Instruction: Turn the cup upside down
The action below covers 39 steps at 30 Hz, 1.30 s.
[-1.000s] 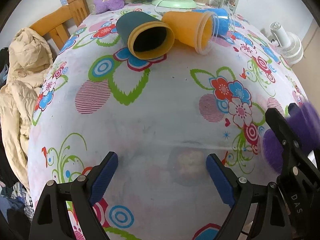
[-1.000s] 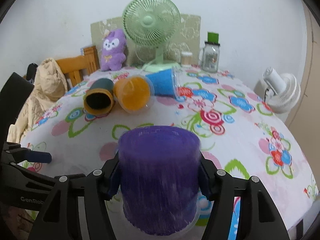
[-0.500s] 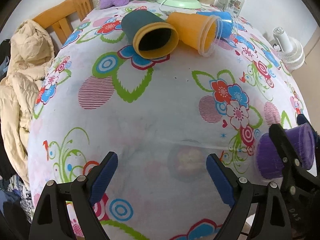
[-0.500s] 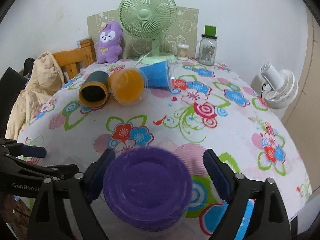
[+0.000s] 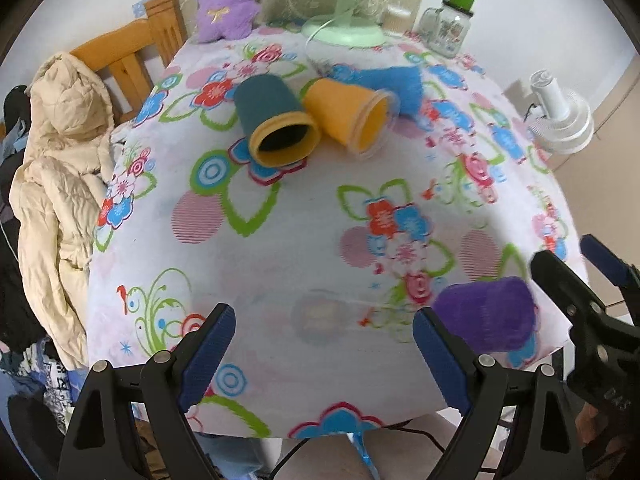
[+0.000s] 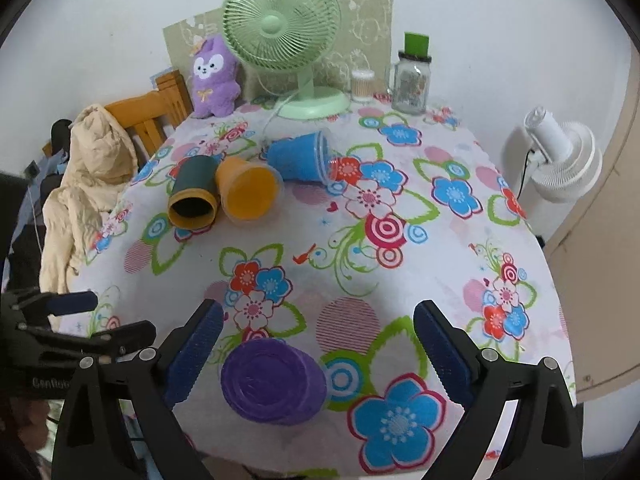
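Note:
A purple cup (image 6: 272, 380) stands upside down, base up, on the flowered tablecloth near the front edge; it also shows in the left wrist view (image 5: 488, 314). My right gripper (image 6: 316, 344) is open, its blue pads either side of and above the cup, not touching it. My left gripper (image 5: 324, 340) is open and empty over the cloth to the left of the purple cup. Three more cups lie on their sides mid-table: a teal one (image 6: 193, 196), an orange one (image 6: 248, 192) and a blue one (image 6: 298, 158).
A green desk fan (image 6: 286, 40), a purple plush toy (image 6: 214, 78), a glass jar with a green lid (image 6: 412, 76) and a small container stand at the back. A wooden chair with a beige jacket (image 6: 88, 188) is at the left; a white fan (image 6: 560, 156) at the right.
My right gripper held the purple cup, set it base up on the cloth, opened and drew back. The left gripper stayed open and pulled back a little.

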{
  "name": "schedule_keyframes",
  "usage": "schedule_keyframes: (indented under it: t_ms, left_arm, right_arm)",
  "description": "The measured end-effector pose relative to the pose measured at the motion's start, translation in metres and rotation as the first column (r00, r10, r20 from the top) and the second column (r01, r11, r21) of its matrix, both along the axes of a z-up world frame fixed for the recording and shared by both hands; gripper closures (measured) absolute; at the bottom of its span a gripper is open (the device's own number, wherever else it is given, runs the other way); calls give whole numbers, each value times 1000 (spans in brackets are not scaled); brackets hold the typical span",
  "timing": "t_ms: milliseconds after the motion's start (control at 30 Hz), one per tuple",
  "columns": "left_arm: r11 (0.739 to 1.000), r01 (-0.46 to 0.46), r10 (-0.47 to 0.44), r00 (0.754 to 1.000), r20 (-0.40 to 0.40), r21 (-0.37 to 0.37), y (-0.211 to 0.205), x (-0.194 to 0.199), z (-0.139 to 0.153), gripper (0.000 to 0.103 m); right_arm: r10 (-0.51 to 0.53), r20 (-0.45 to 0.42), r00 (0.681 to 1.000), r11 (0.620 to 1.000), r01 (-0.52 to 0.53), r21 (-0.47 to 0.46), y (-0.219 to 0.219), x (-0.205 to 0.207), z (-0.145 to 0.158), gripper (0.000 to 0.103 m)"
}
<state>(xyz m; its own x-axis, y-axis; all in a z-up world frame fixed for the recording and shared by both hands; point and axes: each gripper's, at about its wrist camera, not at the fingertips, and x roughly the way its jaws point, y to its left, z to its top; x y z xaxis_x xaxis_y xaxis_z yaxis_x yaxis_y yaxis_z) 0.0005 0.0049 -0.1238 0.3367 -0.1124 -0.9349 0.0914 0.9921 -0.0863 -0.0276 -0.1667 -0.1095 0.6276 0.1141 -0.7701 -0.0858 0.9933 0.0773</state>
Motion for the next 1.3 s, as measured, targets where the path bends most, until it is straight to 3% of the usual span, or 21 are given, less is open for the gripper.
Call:
schedule_keyframes:
  t_ms: [200,367,767,1300]
  left_arm:
    - [999,-39,39,999,26,-10,-13,-15,14,7]
    - [997,-73,74,997,37,-22,-16,-24,20,5]
    - [992,-103,110,989,102,-72,-4,-29,48,0]
    - [994,-89,95,990,106,-60,-19,-54,27,0]
  right_arm:
    - [0,-36,999,999,-2,-54,-14,0,9,6]
    - [-30,-65,997,999,28,-27,-29,-3,15,6]
    - [-27,-28,999,997,25,-79,-35,-6,36,5]
    - [27,-66,997,999,-30,-39,-37,-30,13,0]
